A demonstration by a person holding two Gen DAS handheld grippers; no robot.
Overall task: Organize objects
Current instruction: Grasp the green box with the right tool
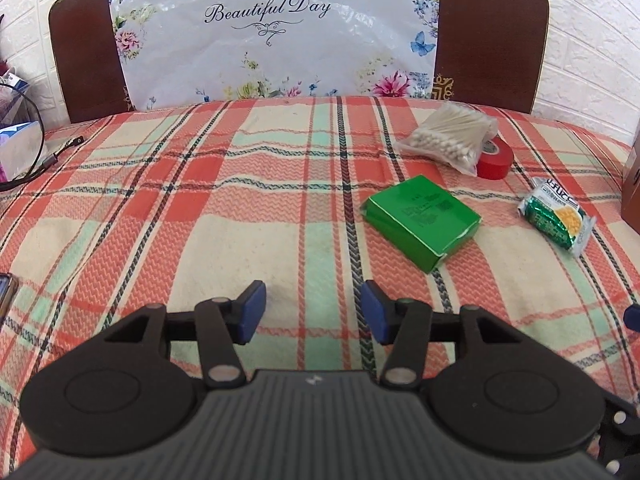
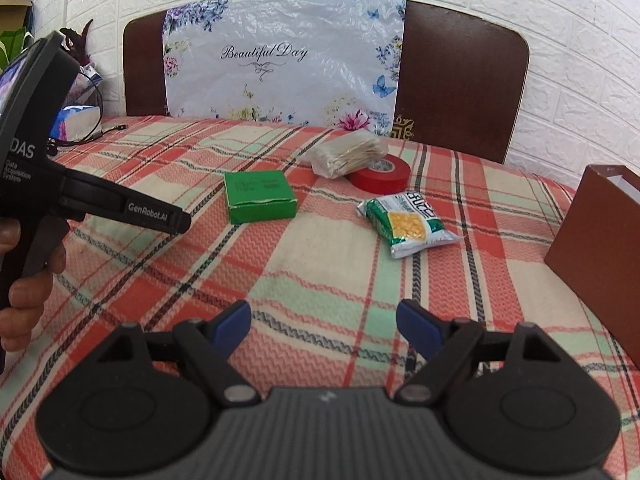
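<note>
On the plaid cloth lie a green box, a green snack packet, a bag of cotton swabs and a red tape roll partly under that bag. My left gripper hovers over bare cloth, near and left of the green box, open with nothing between its blue pads. My right gripper is open too, empty, in front of the snack packet. The left gripper's black body, held by a hand, shows at the left of the right wrist view.
A brown open box stands at the right edge of the cloth. A dark wooden board with a flowered plastic bag leans on the white brick wall behind. A cable and clutter sit at the far left.
</note>
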